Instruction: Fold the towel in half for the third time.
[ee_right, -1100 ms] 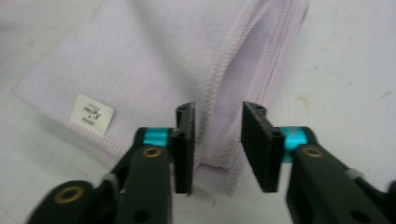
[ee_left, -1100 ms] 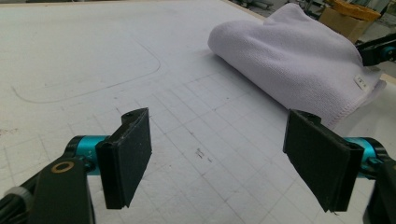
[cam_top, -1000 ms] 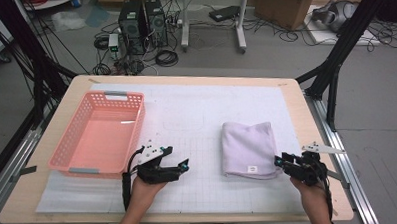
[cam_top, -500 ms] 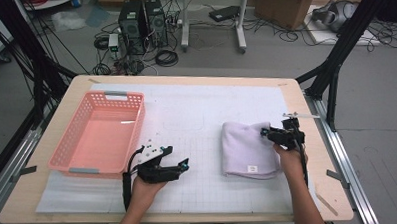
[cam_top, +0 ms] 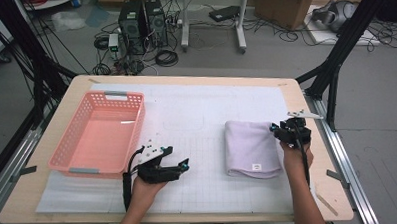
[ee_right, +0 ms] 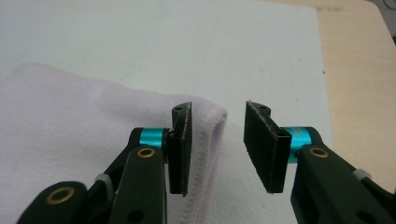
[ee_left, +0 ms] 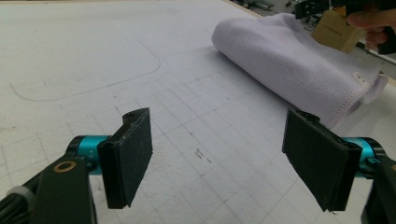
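Right claw has just been opening, jaws part spread at the hemmed far-right corner of the folded lilac terry towel, nothing pinched. Left claw wide, idle. Towel on worktop: light, floppy; grab corner hem.

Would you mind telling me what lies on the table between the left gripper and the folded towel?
Nothing: in the left gripper view, bare gridded mat runs from the left gripper to the towel.
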`<state>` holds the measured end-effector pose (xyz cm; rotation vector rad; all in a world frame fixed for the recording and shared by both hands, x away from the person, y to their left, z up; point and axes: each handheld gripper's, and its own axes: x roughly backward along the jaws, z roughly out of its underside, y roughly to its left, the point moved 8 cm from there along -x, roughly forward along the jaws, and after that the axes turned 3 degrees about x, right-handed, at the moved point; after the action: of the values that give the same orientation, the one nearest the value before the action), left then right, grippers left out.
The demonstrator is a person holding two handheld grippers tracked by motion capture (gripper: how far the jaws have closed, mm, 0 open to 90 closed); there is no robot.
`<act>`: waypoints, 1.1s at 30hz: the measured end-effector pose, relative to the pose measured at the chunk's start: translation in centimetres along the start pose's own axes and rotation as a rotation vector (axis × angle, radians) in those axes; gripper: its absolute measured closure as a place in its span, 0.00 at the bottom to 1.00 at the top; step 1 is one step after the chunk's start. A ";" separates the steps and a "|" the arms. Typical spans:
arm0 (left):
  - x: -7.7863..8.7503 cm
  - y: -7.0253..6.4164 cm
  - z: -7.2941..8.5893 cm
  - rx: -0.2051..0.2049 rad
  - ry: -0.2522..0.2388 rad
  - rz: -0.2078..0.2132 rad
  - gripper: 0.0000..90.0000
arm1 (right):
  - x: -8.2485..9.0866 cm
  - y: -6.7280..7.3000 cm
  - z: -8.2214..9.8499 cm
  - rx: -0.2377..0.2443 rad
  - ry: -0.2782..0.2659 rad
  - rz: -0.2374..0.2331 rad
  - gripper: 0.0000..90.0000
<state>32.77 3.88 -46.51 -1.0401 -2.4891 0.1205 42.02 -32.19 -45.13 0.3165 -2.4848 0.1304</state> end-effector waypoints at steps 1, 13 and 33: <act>0.0 0.0 0.0 -0.001 0.000 -0.001 0.27 | -0.1 0.2 -0.1 0.013 -0.007 -0.028 0.70; 0.0 -0.2 -0.1 -0.002 -0.005 0.003 0.27 | -3.1 -0.6 0.7 0.121 0.074 0.116 0.69; 0.3 -0.1 -0.2 0.006 -0.011 0.007 0.26 | 5.5 3.6 8.5 0.221 0.004 -0.221 0.63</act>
<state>32.61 3.95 -46.20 -1.0484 -2.4940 0.1361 31.87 -31.18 -48.73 0.6797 -2.4154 0.3142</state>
